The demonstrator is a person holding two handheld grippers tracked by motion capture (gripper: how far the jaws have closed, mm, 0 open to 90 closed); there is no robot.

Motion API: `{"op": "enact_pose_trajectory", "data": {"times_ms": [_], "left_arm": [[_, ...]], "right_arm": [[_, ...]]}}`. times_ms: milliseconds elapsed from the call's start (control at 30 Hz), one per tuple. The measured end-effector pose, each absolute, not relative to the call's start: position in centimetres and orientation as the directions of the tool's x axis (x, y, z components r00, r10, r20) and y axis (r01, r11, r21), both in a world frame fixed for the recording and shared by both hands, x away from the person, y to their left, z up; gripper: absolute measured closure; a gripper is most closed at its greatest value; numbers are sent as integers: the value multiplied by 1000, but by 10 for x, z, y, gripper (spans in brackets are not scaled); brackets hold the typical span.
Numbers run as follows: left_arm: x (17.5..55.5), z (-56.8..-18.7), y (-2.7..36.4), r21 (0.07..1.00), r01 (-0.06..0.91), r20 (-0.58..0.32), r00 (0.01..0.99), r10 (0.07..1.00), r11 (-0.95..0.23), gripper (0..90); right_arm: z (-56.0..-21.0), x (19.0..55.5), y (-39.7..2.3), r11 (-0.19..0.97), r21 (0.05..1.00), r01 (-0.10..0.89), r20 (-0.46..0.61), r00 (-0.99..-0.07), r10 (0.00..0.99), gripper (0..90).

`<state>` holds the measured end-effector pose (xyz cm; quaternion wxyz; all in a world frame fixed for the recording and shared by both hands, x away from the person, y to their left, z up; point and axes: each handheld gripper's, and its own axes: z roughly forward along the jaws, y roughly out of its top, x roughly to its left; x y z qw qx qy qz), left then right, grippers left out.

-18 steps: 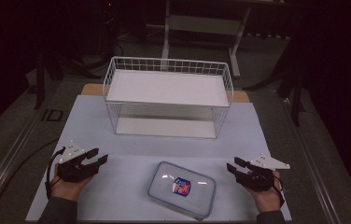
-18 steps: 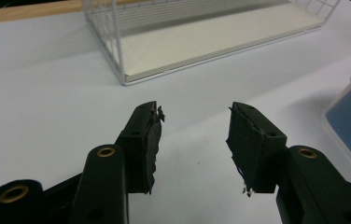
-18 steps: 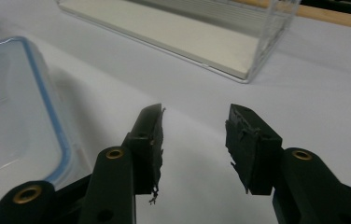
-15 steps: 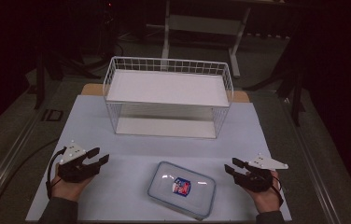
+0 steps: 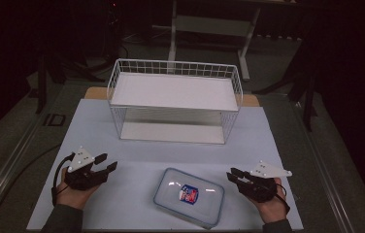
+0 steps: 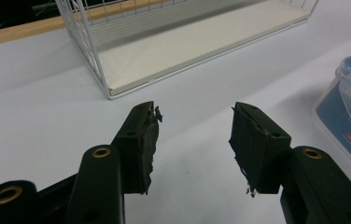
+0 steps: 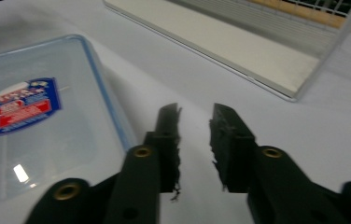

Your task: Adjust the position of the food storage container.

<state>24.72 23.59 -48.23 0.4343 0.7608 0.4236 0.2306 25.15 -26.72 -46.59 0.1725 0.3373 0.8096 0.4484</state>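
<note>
Both grippers barely shift vs earlier; box lies btwn them, nearer R gripper, L gripper farther, both jaws open, empty.

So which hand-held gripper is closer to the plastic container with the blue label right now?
Right. The right hand-held gripper sits just off the container's right edge, while the left hand-held gripper lies farther away on its left; neither touches it.

Table with pale bluish-white cover, wooden edge showing at the back; on it a white wire rack with two shelf boards stands toward the far side, and a clear lidded plastic container with blue rim and red-blue label lies flat near the front edge.
</note>
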Motion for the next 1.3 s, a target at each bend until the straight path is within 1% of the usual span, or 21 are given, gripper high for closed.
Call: {"op": "enact_pose_trajectory", "data": {"times_ms": [67,133,233,533,667,800,1067,1300], "left_arm": [[247,-483,236,856,444,-16,533,846,-264,498],[247,-483,236,856,445,-15,533,846,-265,495],[248,-483,235,855,444,-14,534,845,-266,493],[248,-483,235,855,446,-15,534,845,-266,493],[248,-484,234,853,447,-13,535,845,-270,492],[248,-484,234,852,447,-11,536,844,-273,492],[247,-484,234,852,445,-9,538,843,-275,491],[247,-484,232,849,445,-1,541,841,-285,491]], "right_arm": [[-463,249,-262,374,847,378,22,-727,686,824],[-461,245,-256,381,850,365,26,-750,661,865],[-460,242,-246,395,849,352,29,-776,630,893],[-462,229,-212,440,844,306,35,-851,524,895],[-464,224,-201,430,849,306,69,-872,485,895],[-466,218,-194,436,847,302,80,-885,458,895],[-470,202,-177,510,821,254,52,-925,377,896],[-474,186,-166,565,802,195,38,-960,277,894]]}}
